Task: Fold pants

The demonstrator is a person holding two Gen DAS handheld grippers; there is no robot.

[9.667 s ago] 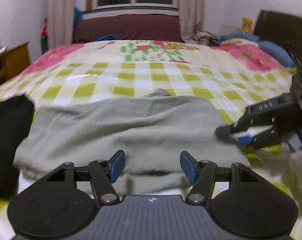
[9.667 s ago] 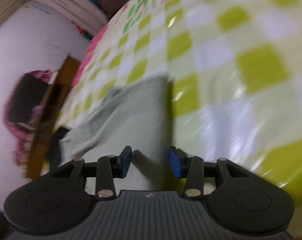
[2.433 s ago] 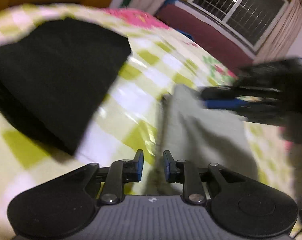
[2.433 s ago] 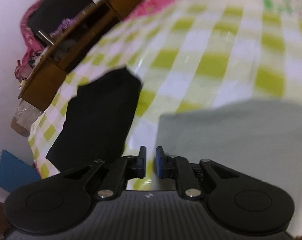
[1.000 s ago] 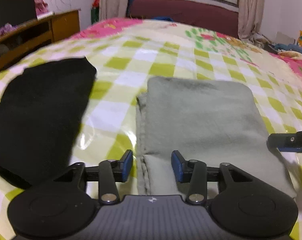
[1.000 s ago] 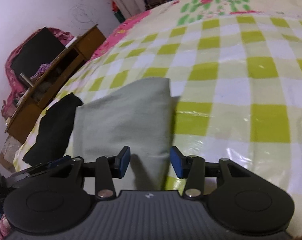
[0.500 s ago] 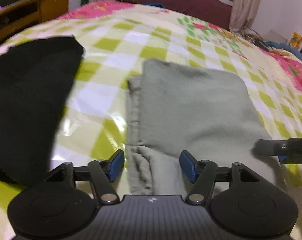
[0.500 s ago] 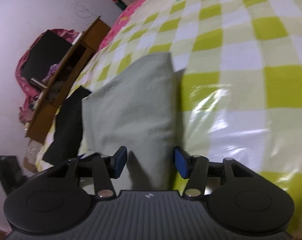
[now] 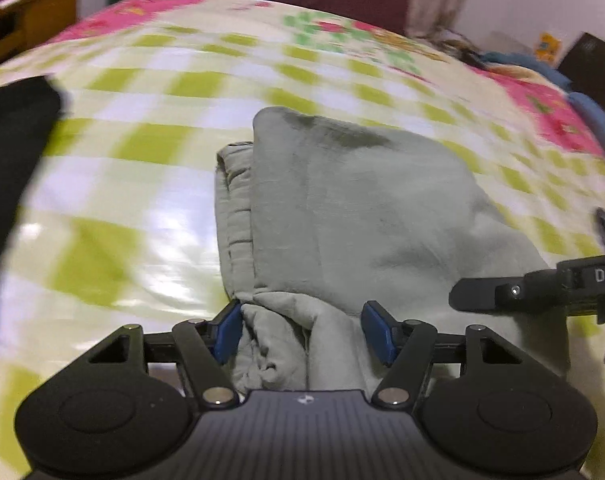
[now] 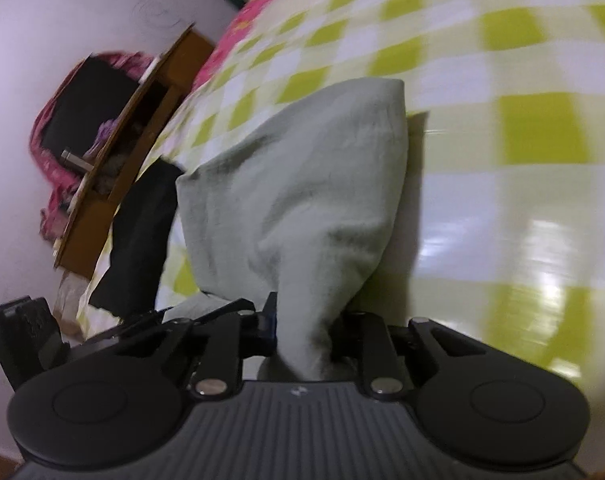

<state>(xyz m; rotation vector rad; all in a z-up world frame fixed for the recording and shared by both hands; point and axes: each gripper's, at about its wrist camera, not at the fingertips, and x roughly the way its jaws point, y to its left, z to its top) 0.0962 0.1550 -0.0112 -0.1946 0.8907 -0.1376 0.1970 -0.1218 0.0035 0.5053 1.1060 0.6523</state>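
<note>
The grey-green pants [image 9: 342,200] are lying folded into a thick rectangle in the middle of the bed [image 9: 142,208], on the yellow-green checked cover, with a black garment [image 9: 10,160] off to the left. Both grippers are at the near edge of the bundle.

The right gripper [image 10: 308,330] has its fingers closing, and a bunched wad of the near right corner is already pinched up between them. The left gripper [image 9: 302,332] is spread wide with the near left corner sitting between its fingers [image 9: 226,330], but they aren't squeezing it yet.

What could go wrong, I reckon: the left corner is several loose layers with the hem sticking out. If those fingers close on only the top layer, the bundle will peel apart when lifted. And since the right side is gripped ahead of the left, pulling now would drag the pants crooked and undo the neat edges. The cover looks shiny too, so the whole pile could slide.

Compared with a second ago, both grippers are pushed in closer. Back then the right one stood open just short of the corner, now it's got cloth in it. The left one has opened wider and the corner has gone from just ahead of the fingers to in between them.
</note>
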